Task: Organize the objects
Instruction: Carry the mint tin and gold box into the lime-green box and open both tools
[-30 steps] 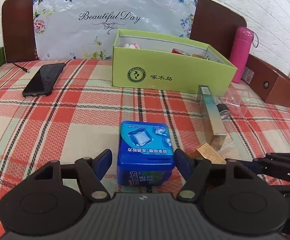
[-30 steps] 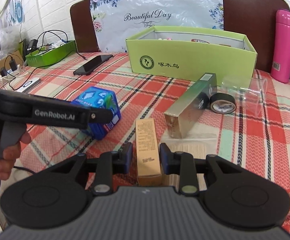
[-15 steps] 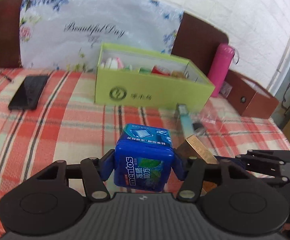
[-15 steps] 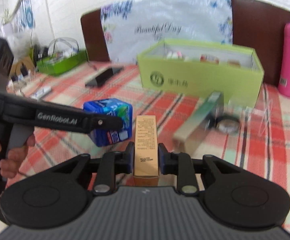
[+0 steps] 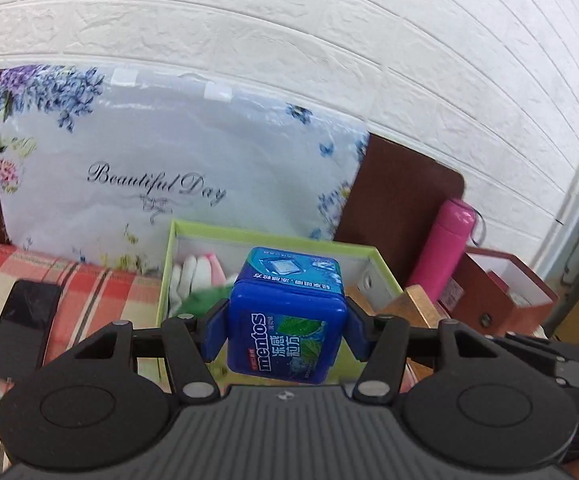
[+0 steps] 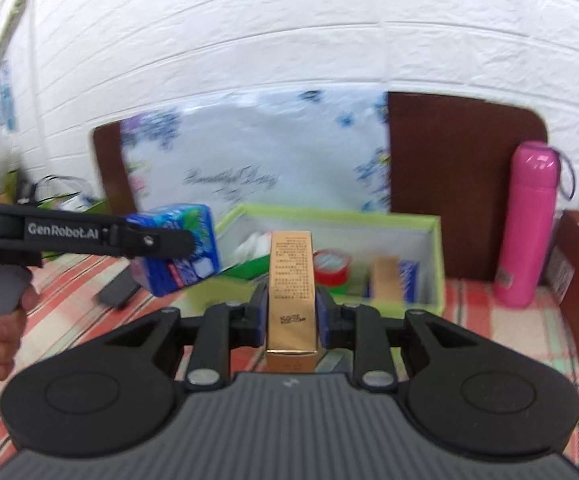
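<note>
Both grippers were loaded. Left gripper (image 5: pixel 285 330) pinched the blue mentos box (image 5: pixel 285 316) by its sides, held aloft before the green box (image 5: pixel 381 264). Right gripper (image 6: pixel 291 314) clamped the upright gold carton (image 6: pixel 292 292), likewise raised in front of that box.

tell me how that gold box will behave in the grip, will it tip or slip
The gold box looks stiff: its flat sides show no denting. It is long and gripped near its back end by the right gripper, so it might pivot. Its glossy skin could slip.
</note>
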`<state>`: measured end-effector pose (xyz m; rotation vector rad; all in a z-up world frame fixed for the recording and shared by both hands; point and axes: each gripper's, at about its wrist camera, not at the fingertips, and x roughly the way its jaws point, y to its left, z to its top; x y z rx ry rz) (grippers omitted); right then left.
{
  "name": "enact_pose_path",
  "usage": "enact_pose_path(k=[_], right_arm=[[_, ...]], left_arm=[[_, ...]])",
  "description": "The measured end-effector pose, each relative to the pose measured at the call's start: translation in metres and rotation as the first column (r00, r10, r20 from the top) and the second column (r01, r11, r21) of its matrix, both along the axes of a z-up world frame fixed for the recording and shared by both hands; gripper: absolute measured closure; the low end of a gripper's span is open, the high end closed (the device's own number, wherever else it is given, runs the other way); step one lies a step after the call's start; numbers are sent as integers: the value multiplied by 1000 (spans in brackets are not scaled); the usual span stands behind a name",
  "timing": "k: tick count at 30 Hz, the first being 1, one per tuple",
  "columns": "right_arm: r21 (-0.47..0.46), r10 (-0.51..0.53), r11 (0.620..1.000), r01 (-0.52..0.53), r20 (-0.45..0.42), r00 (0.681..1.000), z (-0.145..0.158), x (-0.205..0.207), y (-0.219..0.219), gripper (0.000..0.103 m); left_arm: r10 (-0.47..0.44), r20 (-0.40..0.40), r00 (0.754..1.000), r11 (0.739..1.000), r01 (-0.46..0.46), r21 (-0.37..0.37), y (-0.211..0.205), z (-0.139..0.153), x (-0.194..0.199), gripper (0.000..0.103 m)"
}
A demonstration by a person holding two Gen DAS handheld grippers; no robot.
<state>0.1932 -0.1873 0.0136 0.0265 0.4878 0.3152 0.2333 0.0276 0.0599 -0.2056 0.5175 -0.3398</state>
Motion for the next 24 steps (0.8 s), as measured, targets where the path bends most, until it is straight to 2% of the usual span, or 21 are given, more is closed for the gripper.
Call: enact_pose_path(k=[6, 11, 12, 13, 14, 15, 17, 20, 24], right_arm=[[3, -54, 999, 54, -10, 998, -16, 57, -12, 80], [25, -83, 996, 83, -11, 997, -33, 89, -13, 79], [17, -72, 997, 72, -5, 997, -38, 93, -11, 76], [1, -51, 999, 51, -13, 999, -44, 96, -9, 51], [-23, -46, 999, 45, -28, 999, -49, 97, -6, 39], [-44, -47, 998, 46, -22, 999, -54, 94, -4, 31], [-72, -24, 997, 24, -2, 1000, -59, 86, -2, 29], [-70, -44, 997, 43, -12, 999, -62, 78, -5, 24], [-45, -79, 996, 79, -5, 997, -48, 62, -14, 18]], left_arm=[[9, -26, 1000, 1000, -9, 20, -17, -3, 55, 42], [22, -50, 999, 1000, -21, 23, -24, -21, 83, 41], [33, -54, 998, 999, -31, 29, -24, -27, 87, 39], [49, -65, 997, 998, -46, 47, -25, -32, 89, 30], [64, -70, 995, 996, -60, 60, -25, -36, 90, 29], [65, -71, 995, 996, -60, 62, -23, -39, 89, 29], [55, -73, 996, 997, -51, 51, -18, -43, 86, 29], [72, -67, 995, 996, -68, 56, -14, -43, 78, 28], [79, -49, 996, 992, -74, 101, -20, -32, 63, 28]])
